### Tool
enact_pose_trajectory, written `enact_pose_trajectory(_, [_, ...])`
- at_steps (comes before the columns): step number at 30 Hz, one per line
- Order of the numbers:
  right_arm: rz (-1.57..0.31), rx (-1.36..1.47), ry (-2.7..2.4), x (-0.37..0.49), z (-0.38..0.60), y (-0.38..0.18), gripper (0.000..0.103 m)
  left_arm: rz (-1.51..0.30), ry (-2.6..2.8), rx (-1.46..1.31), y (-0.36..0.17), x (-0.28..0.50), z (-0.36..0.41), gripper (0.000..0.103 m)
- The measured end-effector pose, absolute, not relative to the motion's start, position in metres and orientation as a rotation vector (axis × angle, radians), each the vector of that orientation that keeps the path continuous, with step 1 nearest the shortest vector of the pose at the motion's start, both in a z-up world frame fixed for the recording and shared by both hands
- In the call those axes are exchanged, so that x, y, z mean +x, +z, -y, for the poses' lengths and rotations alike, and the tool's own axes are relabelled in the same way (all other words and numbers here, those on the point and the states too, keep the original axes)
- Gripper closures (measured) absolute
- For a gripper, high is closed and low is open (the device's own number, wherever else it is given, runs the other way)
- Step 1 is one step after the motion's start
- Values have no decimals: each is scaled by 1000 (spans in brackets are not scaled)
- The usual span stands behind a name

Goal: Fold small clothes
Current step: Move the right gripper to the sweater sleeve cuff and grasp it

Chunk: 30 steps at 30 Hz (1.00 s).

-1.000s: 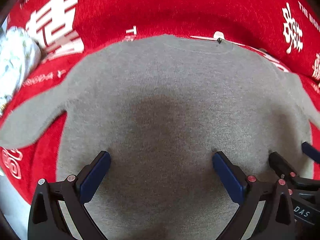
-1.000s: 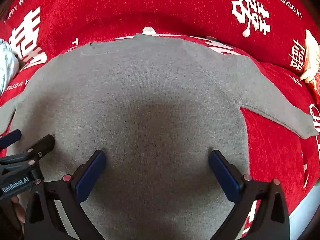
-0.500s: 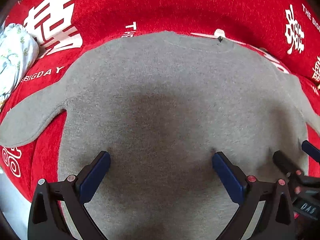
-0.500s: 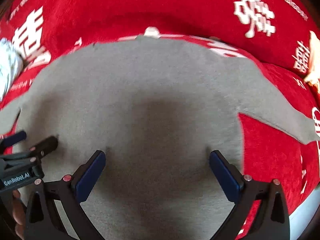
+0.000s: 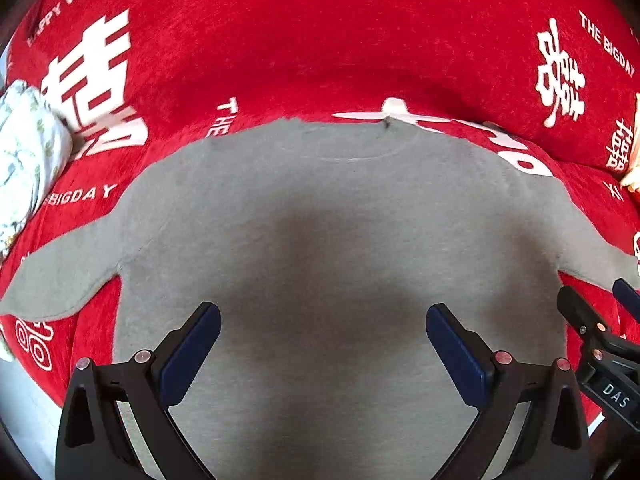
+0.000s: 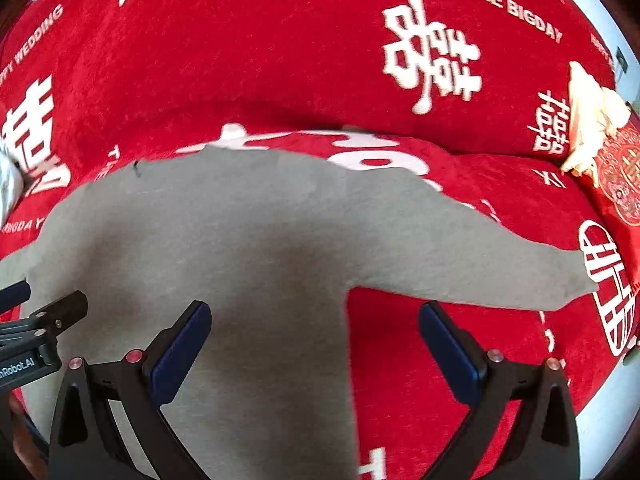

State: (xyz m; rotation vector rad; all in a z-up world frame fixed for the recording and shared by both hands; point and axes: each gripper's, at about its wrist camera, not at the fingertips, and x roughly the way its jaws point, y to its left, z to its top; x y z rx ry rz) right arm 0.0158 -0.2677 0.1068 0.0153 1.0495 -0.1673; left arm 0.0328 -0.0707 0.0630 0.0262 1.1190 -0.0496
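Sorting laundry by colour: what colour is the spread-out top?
Plain grey top, no print; clearest in the left wrist view.

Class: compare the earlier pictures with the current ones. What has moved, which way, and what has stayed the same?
The right gripper has shifted toward the right side of the gray shirt; its open jaws now straddle the shirt's side edge below the right sleeve, where before they were over the body. Nothing was taken hold of or let go. The left gripper stays open over the body; the shirt stays flat on the red cover.
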Motion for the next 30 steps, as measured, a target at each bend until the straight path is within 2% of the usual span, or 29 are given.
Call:
enact_pose_trajectory(15, [-1006, 127, -265, 8, 351, 123, 0, -1102, -103, 109, 76, 40, 151, 0])
enact_pose_trajectory(30, [-977, 116, -371, -13, 416, 114, 0, -1097, -157, 140, 73, 46, 217, 0])
